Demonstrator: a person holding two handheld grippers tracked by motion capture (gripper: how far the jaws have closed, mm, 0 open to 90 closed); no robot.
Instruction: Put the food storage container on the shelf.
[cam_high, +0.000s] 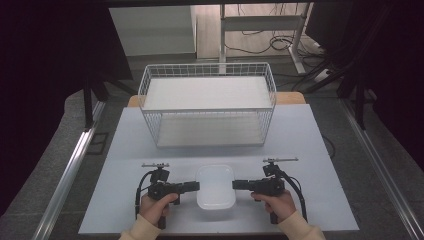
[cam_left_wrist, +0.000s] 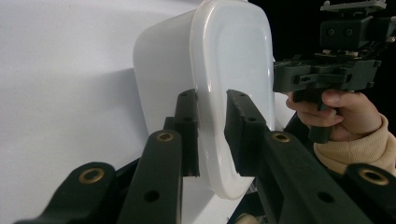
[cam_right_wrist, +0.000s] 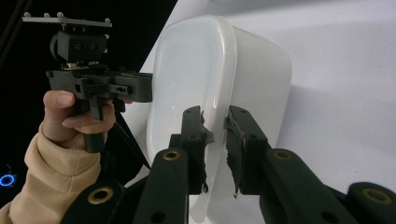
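High view: a white, round-cornered rectangular plastic tub (cam_high: 215, 186) sits w/ its lid on, on the pale grey table (cam_high: 125, 150), near the front edge, centred betw. the two hands. The left tongs (cam_high: 194, 186) reach in from the tub's left side and meet its rim; the right tongs (cam_high: 237, 184) do the same from the right side. The person's left hand (cam_high: 156, 206) and right hand (cam_high: 276, 202), in tan sleeves, hold the black grips. Behind the tub, well apart from it, stands a white wire-mesh basket w/ two flat shelves (cam_high: 207, 105), nothing on either shelf. Floor w/ cables beyond the table's far edge.

Left gripper view: the tub (cam_left_wrist: 219, 84) appears turned on its side because the camera is rolled. The left tongs (cam_left_wrist: 212, 126) straddle the lid's protruding edge, one jaw on each face of it. The near-side jaw seems to touch the lid; a thin gap shows at the other, so cannot tell if the clamp is full. Beyond the tub, the right hand (cam_left_wrist: 341, 114) grips the other tool.

Right gripper view: the right tongs (cam_right_wrist: 216, 140) have jaws on either side of the tub's (cam_right_wrist: 224, 79) lid rim, pads close against it; looks clamped on it. Left hand (cam_right_wrist: 74, 119) and its tool beyond, at the tub's far side.
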